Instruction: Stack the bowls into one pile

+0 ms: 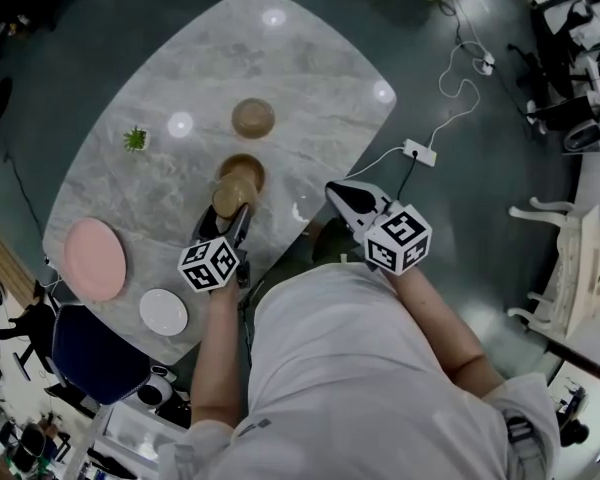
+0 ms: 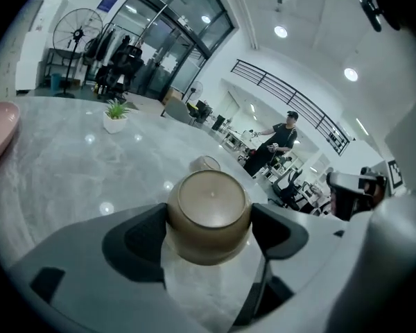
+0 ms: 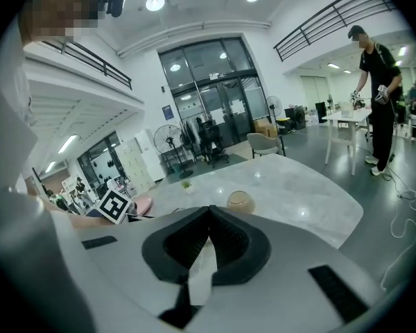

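Three brown bowls are in the head view. One bowl (image 1: 252,117) rests alone near the table's middle, and a second bowl (image 1: 245,164) sits closer to me. My left gripper (image 1: 230,209) is shut on the third bowl (image 1: 230,192), held just above and in front of the second. In the left gripper view this held bowl (image 2: 208,200) shows its flat base, with both pads pressing its sides. A further bowl (image 2: 206,163) stands beyond it. My right gripper (image 1: 333,189) hovers at the table's near right edge, shut (image 3: 208,217) on nothing. One bowl (image 3: 240,201) appears past it.
The marble table (image 1: 310,78) also holds a pink plate (image 1: 93,258), a white plate (image 1: 163,311) and a small potted plant (image 1: 135,139) on the left. A power strip (image 1: 418,152) with its cable lies on the floor to the right. A blue chair (image 1: 90,353) stands at the lower left.
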Motion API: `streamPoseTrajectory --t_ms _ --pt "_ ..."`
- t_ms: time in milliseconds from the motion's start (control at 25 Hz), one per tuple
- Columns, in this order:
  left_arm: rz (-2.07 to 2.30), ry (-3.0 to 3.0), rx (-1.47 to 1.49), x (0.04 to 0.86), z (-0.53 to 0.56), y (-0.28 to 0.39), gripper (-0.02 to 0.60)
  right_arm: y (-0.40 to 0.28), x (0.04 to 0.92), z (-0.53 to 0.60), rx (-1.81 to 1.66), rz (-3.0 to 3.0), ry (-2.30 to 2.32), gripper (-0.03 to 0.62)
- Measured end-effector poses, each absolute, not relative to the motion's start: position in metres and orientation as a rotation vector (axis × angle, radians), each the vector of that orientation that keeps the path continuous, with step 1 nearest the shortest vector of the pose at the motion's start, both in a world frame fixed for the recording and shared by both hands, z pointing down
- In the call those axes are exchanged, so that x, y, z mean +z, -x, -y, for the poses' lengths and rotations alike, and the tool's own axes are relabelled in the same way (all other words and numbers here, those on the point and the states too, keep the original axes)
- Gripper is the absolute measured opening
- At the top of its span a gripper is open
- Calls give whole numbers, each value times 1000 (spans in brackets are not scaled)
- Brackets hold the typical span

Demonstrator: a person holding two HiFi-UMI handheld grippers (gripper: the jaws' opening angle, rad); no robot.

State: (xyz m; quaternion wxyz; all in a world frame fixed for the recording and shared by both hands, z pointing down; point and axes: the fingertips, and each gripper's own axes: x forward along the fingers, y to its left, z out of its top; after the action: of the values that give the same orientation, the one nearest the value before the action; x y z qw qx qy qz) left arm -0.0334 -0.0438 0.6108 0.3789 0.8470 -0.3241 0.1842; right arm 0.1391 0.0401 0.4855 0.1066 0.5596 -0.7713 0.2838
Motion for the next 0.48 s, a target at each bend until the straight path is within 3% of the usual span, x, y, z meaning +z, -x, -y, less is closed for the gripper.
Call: streamPoseTrajectory --t_ms 480 --pt "753 -1948 269 617 46 -13 376 -168 491 -25 860 2269 -1608 8"
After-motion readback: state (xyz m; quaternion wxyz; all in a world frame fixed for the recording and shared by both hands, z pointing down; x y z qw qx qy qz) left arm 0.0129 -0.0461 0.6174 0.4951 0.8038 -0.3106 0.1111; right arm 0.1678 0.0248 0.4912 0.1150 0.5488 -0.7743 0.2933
